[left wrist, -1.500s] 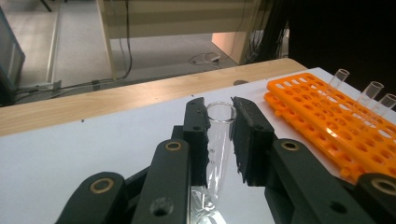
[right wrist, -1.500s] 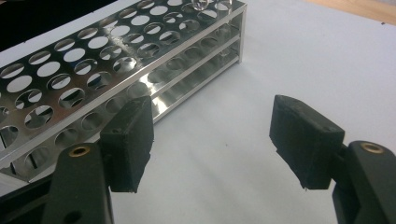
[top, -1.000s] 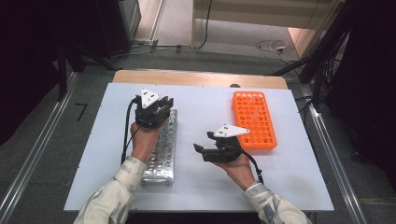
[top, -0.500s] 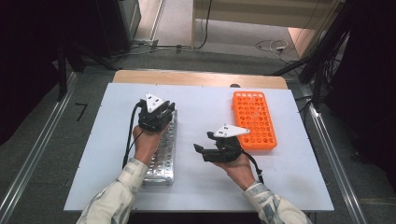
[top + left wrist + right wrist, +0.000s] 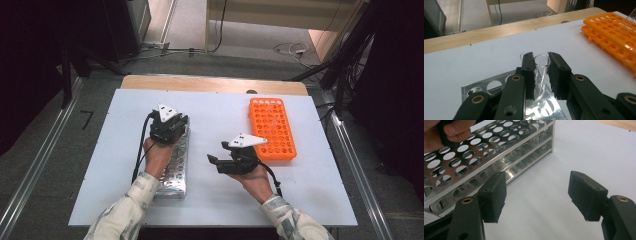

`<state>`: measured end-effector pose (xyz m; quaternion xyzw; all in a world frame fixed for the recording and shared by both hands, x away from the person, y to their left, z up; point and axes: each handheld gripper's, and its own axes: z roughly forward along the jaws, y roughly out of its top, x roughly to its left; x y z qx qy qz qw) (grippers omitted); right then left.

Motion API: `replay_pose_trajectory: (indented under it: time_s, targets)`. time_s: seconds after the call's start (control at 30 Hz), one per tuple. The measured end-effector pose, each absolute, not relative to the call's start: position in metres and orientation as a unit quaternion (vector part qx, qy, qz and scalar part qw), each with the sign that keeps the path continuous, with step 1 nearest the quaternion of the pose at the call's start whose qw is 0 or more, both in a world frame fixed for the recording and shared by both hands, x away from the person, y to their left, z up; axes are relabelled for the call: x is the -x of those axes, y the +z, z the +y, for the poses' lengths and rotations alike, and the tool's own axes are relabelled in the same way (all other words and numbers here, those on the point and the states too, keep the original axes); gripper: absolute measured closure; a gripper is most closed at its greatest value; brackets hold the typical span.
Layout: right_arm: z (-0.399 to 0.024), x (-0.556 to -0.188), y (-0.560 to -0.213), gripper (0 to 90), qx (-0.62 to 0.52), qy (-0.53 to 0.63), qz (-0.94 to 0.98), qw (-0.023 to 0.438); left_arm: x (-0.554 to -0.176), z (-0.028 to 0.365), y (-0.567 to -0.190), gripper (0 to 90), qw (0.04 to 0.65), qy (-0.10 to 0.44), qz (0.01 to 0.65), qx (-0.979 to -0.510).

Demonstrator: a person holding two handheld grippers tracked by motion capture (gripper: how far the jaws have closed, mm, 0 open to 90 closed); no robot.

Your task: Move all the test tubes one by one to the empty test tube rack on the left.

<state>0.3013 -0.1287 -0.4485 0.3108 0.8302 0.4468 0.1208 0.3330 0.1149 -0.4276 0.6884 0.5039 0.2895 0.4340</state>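
A clear glass test tube (image 5: 541, 72), open-rimmed and see-through, stands tilted in a hole at the 12 o'clock end of the perforated metal rack (image 5: 175, 165), and the left hand-held gripper (image 5: 541, 75) is clamped on it just below the rim. The right hand-held gripper (image 5: 537, 195) hovers with jaws spread wide over the white surface (image 5: 215, 115), beside the rack. An orange rack (image 5: 272, 127) lies at 2 o'clock.
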Motion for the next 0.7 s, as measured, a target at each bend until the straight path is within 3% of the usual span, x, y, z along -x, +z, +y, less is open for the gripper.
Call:
replay_pose_trajectory:
  time_s: [0.7]
  targets:
    - [-0.133,-0.302,-0.447,29.7,-0.316,0.448,0.827,0.125,-0.322,0.119,-0.416,66.6,0.468,0.258,0.506,-0.677]
